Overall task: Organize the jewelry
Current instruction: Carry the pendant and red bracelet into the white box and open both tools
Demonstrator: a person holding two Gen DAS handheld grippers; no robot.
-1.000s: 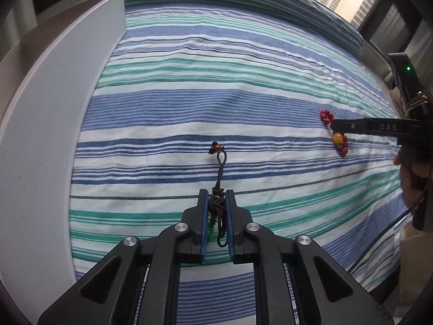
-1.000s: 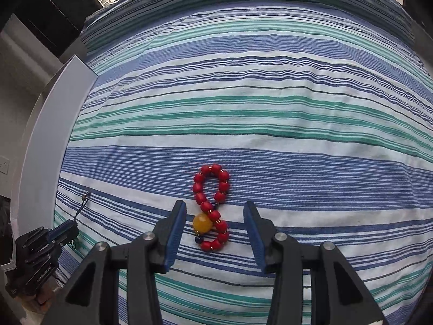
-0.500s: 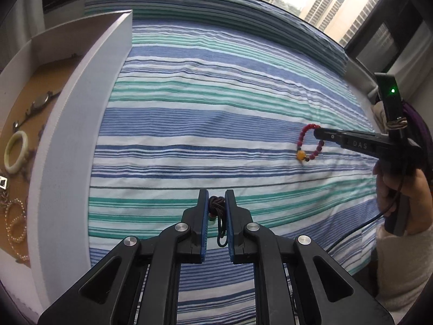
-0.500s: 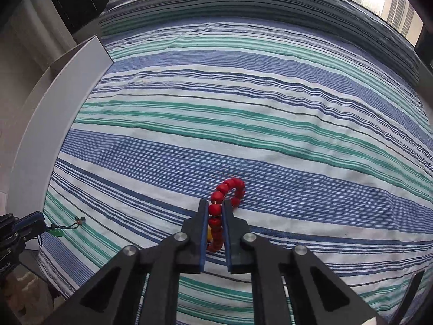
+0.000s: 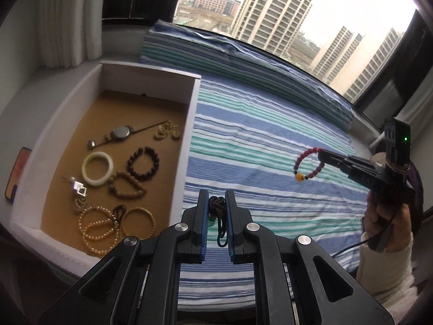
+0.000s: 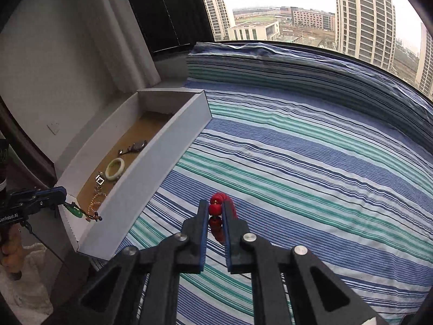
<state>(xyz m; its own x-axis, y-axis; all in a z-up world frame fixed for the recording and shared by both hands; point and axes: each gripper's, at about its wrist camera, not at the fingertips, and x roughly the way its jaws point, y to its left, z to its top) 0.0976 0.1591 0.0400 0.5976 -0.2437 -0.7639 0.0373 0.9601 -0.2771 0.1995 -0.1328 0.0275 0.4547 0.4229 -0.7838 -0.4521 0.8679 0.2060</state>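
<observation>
1. Now the red bead bracelet (image 6: 216,212) is hanging clamped in the right tool (image 6: 215,233), lifted above the striped bed (image 6: 311,168).
2. The dark knotted cord pendant (image 5: 216,205) is sitting pinched in the left tool (image 5: 216,226), its loop dangling below.
3. Left of the bed, the white box (image 5: 189,124) is holding bracelets, a pale bangle (image 5: 97,168) and a watch (image 5: 121,132).
</observation>
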